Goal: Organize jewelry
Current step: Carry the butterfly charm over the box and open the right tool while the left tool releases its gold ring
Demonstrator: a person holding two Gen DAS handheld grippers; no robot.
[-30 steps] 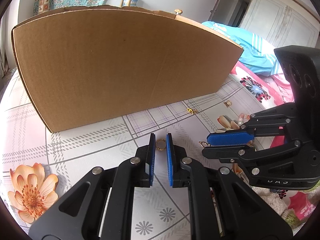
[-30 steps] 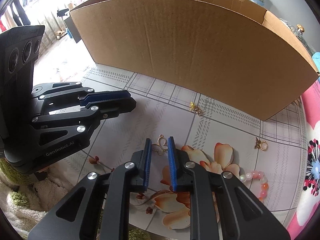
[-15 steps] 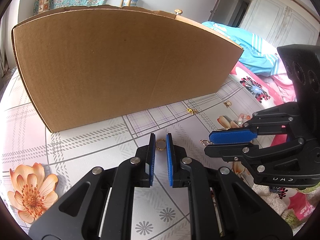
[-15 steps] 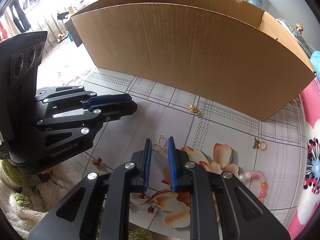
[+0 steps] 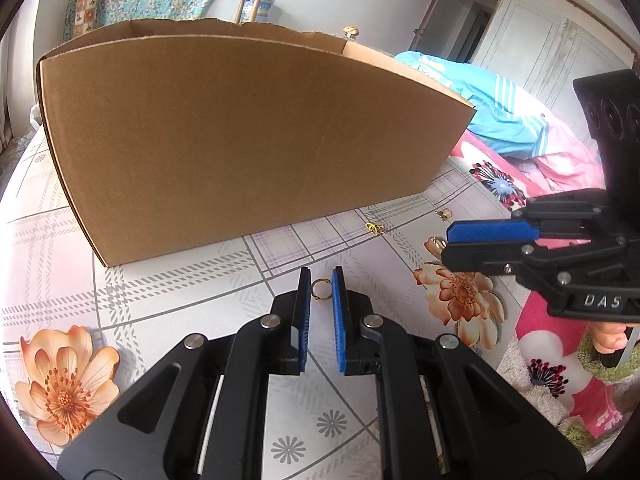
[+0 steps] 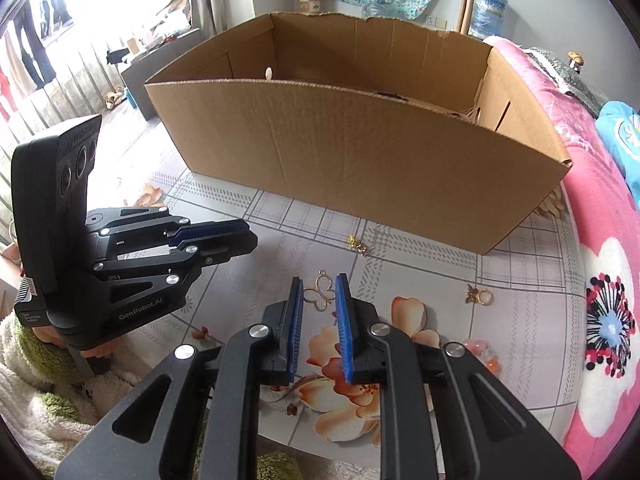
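My left gripper (image 5: pixel 321 280) is shut on a small gold ring (image 5: pixel 321 290), pinched between its blue pads above the patterned tablecloth. My right gripper (image 6: pixel 319 292) is shut on a gold butterfly pendant (image 6: pixel 319 295) and holds it raised above the table. An open cardboard box (image 6: pixel 360 136) stands behind both; it fills the left wrist view (image 5: pixel 240 136). A small gold charm (image 6: pixel 357 245) and a gold bee ring (image 6: pixel 479 295) lie on the cloth in front of the box. Pink and white beads (image 6: pixel 482 354) lie by the right gripper's right finger.
The tablecloth (image 5: pixel 180 288) has a grey check and orange flowers. A pink flowered blanket (image 6: pixel 600 280) lies at the right. A fluffy white and green towel (image 6: pixel 36 408) lies at the near edge. The box's near wall stands tall in front of both grippers.
Both grippers have risen with their pieces still held. The right gripper rose more, so the box's inside now shows in its view.
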